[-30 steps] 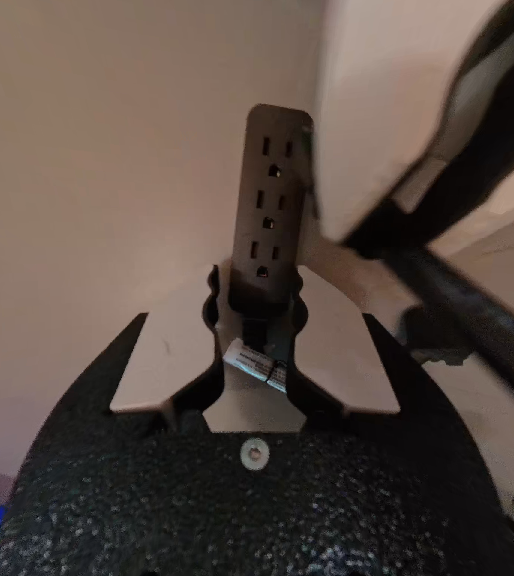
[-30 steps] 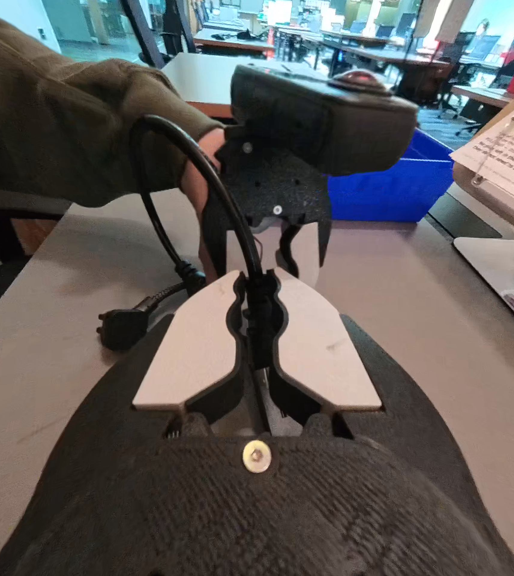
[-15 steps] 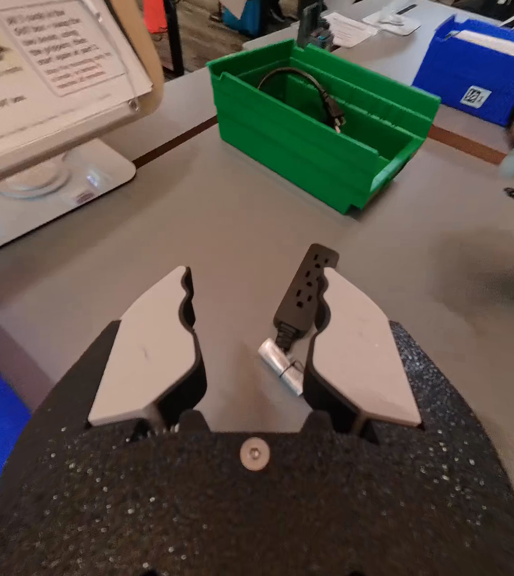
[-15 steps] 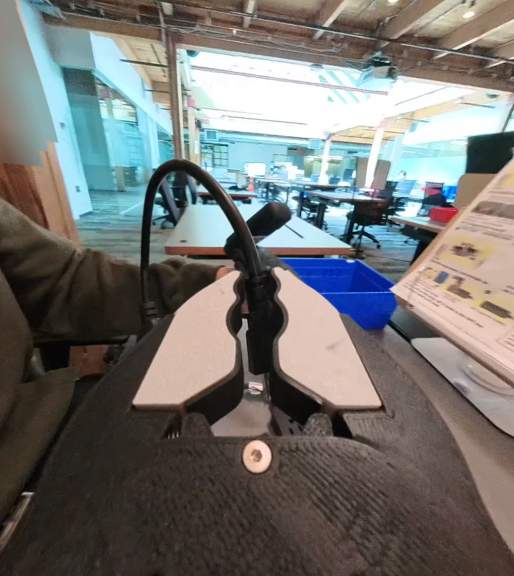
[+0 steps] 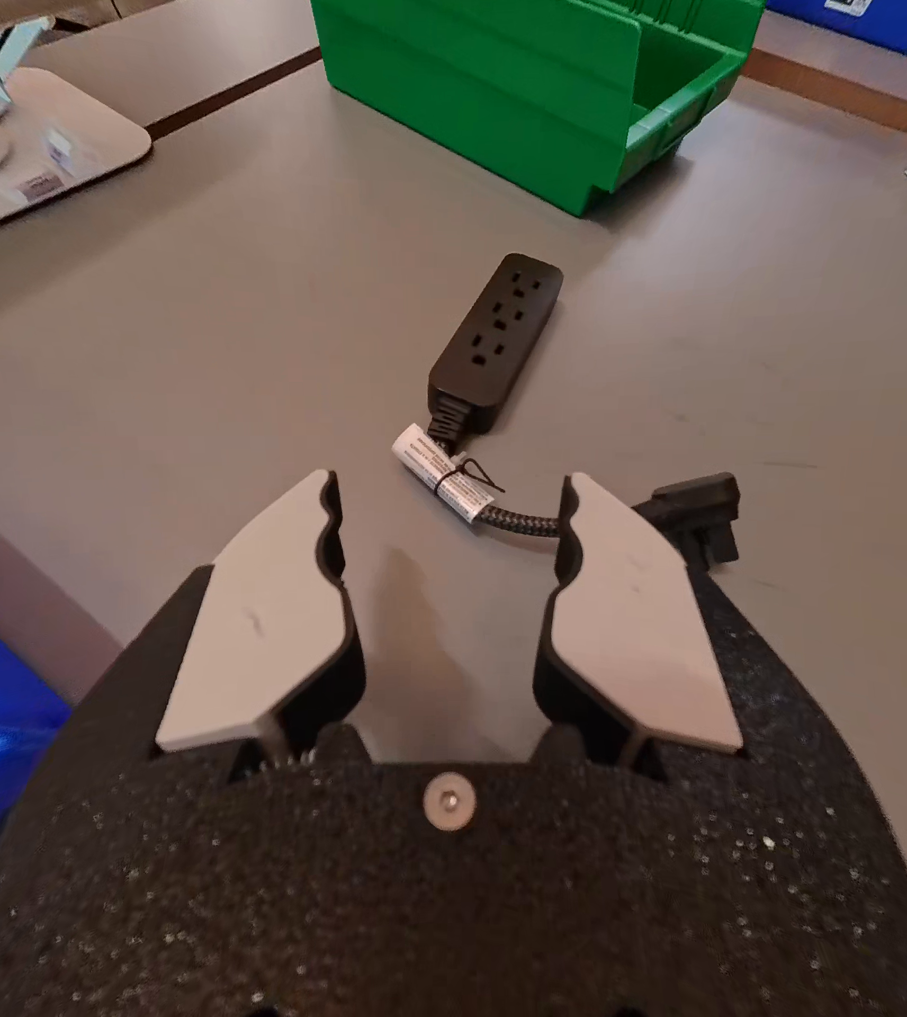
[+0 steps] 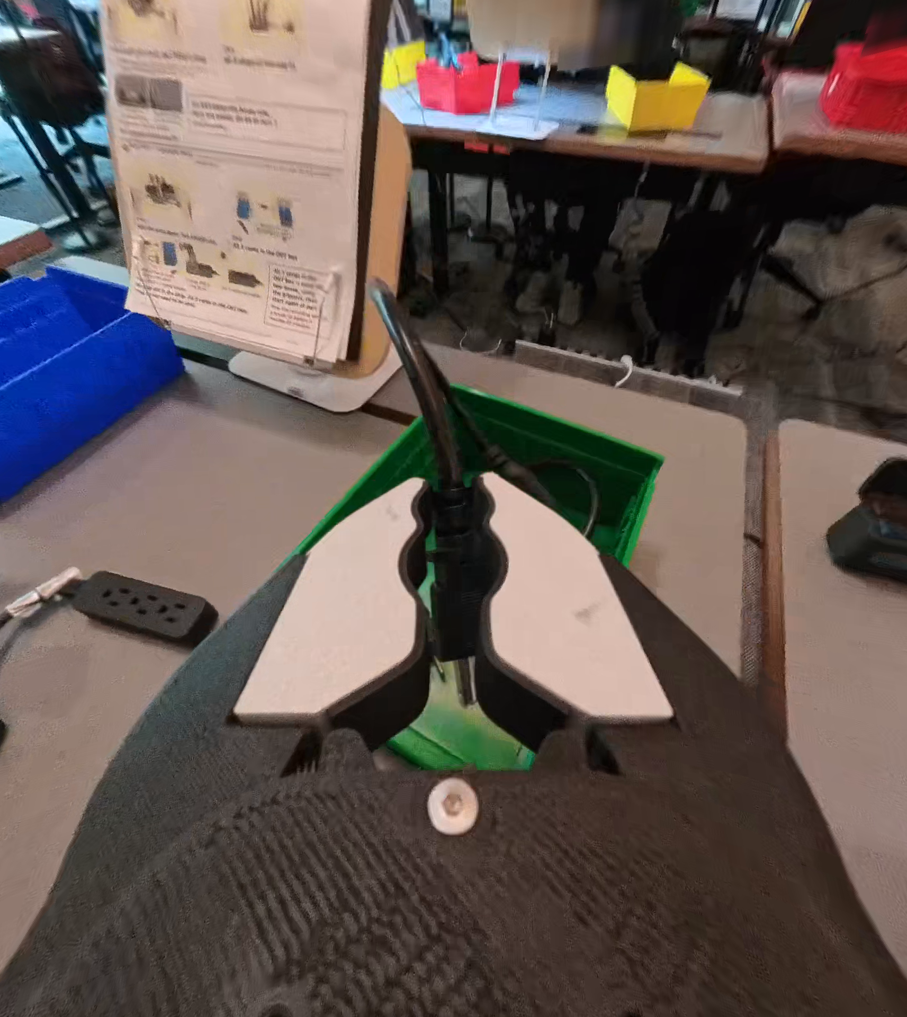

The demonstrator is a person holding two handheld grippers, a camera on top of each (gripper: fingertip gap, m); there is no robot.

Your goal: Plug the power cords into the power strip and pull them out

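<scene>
Carrying a pulled-out power cord (image 6: 454,572) over the green bin (image 6: 627,479): that looks like the step in hand. Right gripper (image 6: 454,528) clamped tight on the cord's black plug body, prongs pointing back toward the camera, cable arching up and away beyond the fingertips. Another cord seems to lie inside the bin.

Left gripper (image 5: 448,528) spread wide, holding nothing, hovering above the grey table (image 5: 220,308). Power strip (image 5: 495,335) lies flat on the table on the near side of the green bin, apart from it, all three outlets empty. Its braided lead runs back toward the left gripper, white tag (image 5: 443,479) wrapped on it, flat plug (image 5: 698,512) resting just beside the right-hand finger.

Next move, by my reckoning: let go of the cord so it drops inside the bin walls, cable included.

Left of the green bin: a blue bin (image 6: 49,379) and a paper sheet on a stand (image 6: 242,181). Behind it, other tables with red and yellow bins, blurred. Right of it, a dark device (image 6: 902,523).
</scene>
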